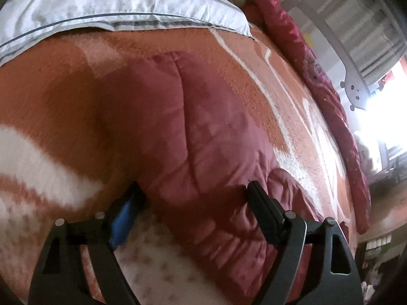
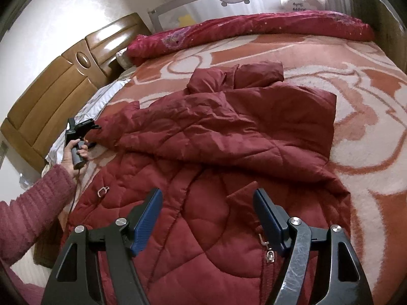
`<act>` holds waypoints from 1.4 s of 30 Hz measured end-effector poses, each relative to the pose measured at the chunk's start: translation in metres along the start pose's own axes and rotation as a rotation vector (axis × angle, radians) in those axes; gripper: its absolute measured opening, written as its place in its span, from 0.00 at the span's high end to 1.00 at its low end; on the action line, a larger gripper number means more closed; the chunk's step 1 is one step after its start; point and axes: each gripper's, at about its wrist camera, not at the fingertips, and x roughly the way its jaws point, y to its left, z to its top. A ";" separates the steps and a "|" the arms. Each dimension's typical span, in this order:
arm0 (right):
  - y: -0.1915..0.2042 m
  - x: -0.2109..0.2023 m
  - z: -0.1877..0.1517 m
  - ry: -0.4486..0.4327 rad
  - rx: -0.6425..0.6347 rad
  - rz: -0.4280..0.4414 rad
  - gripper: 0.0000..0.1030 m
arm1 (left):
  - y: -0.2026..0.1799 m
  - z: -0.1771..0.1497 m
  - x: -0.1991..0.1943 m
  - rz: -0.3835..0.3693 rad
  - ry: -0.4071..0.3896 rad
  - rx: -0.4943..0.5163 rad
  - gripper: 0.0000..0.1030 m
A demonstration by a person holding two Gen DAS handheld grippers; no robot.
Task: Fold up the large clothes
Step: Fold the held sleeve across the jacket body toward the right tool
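Now the left tongs (image 1: pixel 193 190) are sitting wide open around a sleeve (image 1: pixel 193 117) of the red coat (image 2: pixel 203 178), while the right tongs (image 2: pixel 207 203) are hanging open above it, holding nothing.

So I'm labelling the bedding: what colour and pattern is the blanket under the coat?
Orange with white swirls, clearest in the right wrist view.

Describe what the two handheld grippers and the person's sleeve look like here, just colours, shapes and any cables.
Both grippers have black frames with triangular cut-outs and silver pivot bolts. The right gripper carries ribbed blue pads on its jaws, and one arm looks scuffed bare metal. The left gripper shows a blue pad too; in the right wrist view it has a dark cylindrical handle with a thin dark cable trailing down. The sleeve is ribbed pink-red knit.
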 end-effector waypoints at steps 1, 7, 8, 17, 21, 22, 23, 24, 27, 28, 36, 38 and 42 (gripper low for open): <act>0.000 0.001 0.000 0.002 0.003 0.007 0.27 | -0.004 0.001 0.002 0.015 -0.001 0.020 0.20; -0.001 0.007 0.005 -0.001 -0.009 0.006 0.27 | -0.019 0.002 -0.015 -0.078 0.017 0.081 0.87; -0.002 0.006 0.006 -0.006 -0.007 0.010 0.27 | -0.024 0.001 -0.025 -0.090 -0.001 0.101 0.89; -0.009 0.007 0.013 -0.028 0.029 0.036 0.27 | -0.080 -0.041 -0.105 -0.289 -0.075 0.268 0.91; -0.014 0.002 0.012 -0.038 0.054 0.045 0.27 | -0.110 -0.069 -0.130 -0.380 -0.076 0.342 0.91; -0.015 0.001 0.012 -0.040 0.062 0.045 0.27 | -0.117 -0.074 -0.134 -0.403 -0.071 0.356 0.91; -0.017 -0.001 0.011 -0.044 0.069 0.045 0.27 | -0.125 -0.083 -0.139 -0.424 -0.067 0.375 0.91; -0.019 -0.003 0.011 -0.045 0.074 0.042 0.27 | -0.132 -0.088 -0.142 -0.434 -0.066 0.391 0.91; -0.023 -0.006 0.009 -0.048 0.088 0.035 0.27 | -0.148 -0.106 -0.154 -0.464 -0.060 0.439 0.91; -0.025 -0.007 0.008 -0.050 0.092 0.033 0.27 | -0.153 -0.115 -0.159 -0.475 -0.057 0.455 0.91; -0.042 -0.016 0.004 -0.068 0.132 0.016 0.27 | -0.200 -0.167 -0.179 -0.568 -0.014 0.572 0.91; -0.046 -0.018 0.003 -0.075 0.149 0.019 0.27 | -0.210 -0.180 -0.182 -0.590 0.005 0.589 0.91; -0.052 -0.023 0.002 -0.085 0.162 0.020 0.27 | -0.235 -0.207 -0.179 -0.627 0.060 0.632 0.91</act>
